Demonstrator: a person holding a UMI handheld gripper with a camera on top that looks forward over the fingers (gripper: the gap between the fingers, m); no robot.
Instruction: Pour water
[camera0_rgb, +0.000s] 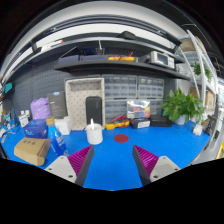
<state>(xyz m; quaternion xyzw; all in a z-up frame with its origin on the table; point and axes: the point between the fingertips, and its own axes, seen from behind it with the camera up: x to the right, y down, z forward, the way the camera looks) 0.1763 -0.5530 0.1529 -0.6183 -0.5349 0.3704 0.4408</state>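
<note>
At the far left of the blue counter (110, 160) a brown cardboard box (32, 150) is seen, lying just beside the left finger of the claw (113, 163). Behind the box a stack of blue packages (36, 128) stands, with a purple pack (40, 108) on top of it. Further right, near the back of the counter, a white jug-like container (94, 132) is placed upright; it is well ahead of the fingers and apart from them, and whether it holds water cannot be told. Behind it a white-framed panel with a dark opening (86, 103) is set against the grey wall. To the right of the white container a small red disc (121, 138) lies flat on the counter. A long dark shelf (110, 62) runs above, carrying a white appliance (162, 60). At the right end a green potted plant (184, 105) is found.

The claw is held open: its two fingers are spread wide, the magenta pads (80, 157) facing each other, and nothing is gripped between them; only bare blue counter is seen there.
</note>
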